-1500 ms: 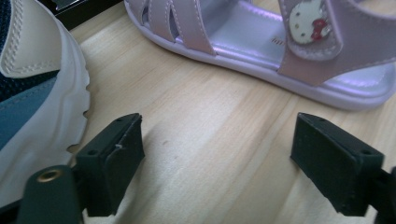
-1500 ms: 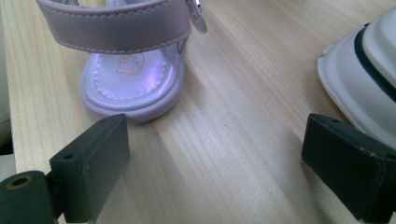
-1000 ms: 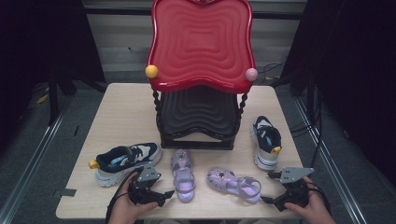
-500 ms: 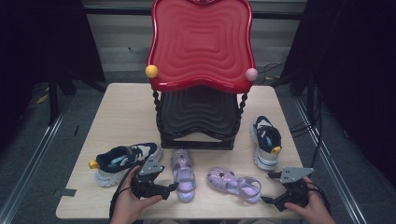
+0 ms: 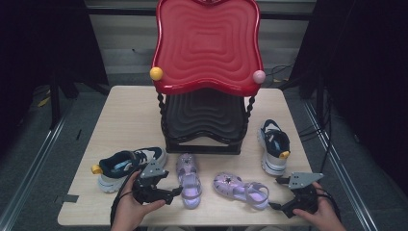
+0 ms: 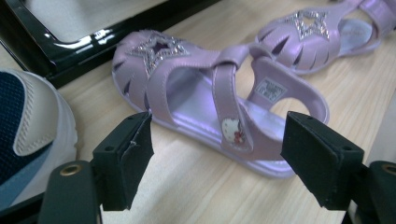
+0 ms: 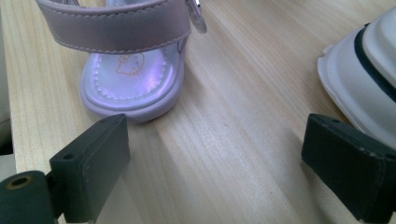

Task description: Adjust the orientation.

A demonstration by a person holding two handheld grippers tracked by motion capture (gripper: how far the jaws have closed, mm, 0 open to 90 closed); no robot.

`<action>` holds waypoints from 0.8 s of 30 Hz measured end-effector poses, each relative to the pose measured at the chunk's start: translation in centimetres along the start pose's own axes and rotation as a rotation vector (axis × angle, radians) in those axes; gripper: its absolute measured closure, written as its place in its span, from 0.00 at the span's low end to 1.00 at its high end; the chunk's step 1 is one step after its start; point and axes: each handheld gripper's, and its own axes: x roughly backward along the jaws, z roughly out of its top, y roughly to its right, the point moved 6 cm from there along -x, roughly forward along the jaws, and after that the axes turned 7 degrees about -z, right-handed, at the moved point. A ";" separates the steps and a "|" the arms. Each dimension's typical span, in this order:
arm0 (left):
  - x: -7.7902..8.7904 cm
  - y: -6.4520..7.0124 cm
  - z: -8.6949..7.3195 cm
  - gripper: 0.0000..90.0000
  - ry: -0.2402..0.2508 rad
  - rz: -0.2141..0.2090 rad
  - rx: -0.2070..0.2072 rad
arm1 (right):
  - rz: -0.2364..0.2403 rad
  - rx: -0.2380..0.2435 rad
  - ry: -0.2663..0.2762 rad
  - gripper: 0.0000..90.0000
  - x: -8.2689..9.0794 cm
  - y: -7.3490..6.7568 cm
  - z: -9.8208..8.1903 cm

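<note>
- Looking at the left gripper [image 5: 175, 192], it sits right at the side of the nearer lilac sandal [image 5: 188, 181], jaws apart. They've just been closing a little, with nothing pinched yet; in the left gripper view the sandal [image 6: 219, 116] lies just past the pads.
- That sandal sits on the wooden table [image 5: 125, 120] in front of the black base of the red shoe rack [image 5: 207, 43], with the navy sneaker [image 5: 126, 166] just beside it.
- Right gripper [image 5: 284, 204] rests near the heel of the second lilac sandal [image 5: 242, 188], jaws wide apart and empty.
- Risk, I'd guess: closing on the thin strap [image 6: 229, 107] alone, so the sandal droops or twists out when lifted.
- Left pad could also catch the sneaker's toe, hard to tell how much clearance there is.
- The other sneaker [image 5: 274, 144] is well clear.
</note>
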 end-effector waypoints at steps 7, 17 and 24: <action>-1.6 -0.1 0.8 0.30 -0.006 0.003 -0.003 | 0.000 0.000 0.000 0.08 0.0 0.0 0.0; -2.5 -0.4 0.7 0.36 -0.025 0.028 -0.008 | 0.000 0.000 0.000 0.08 0.0 0.0 0.0; -2.6 -0.6 0.5 0.42 -0.025 0.025 -0.006 | 0.000 0.000 0.000 0.08 0.0 0.0 0.0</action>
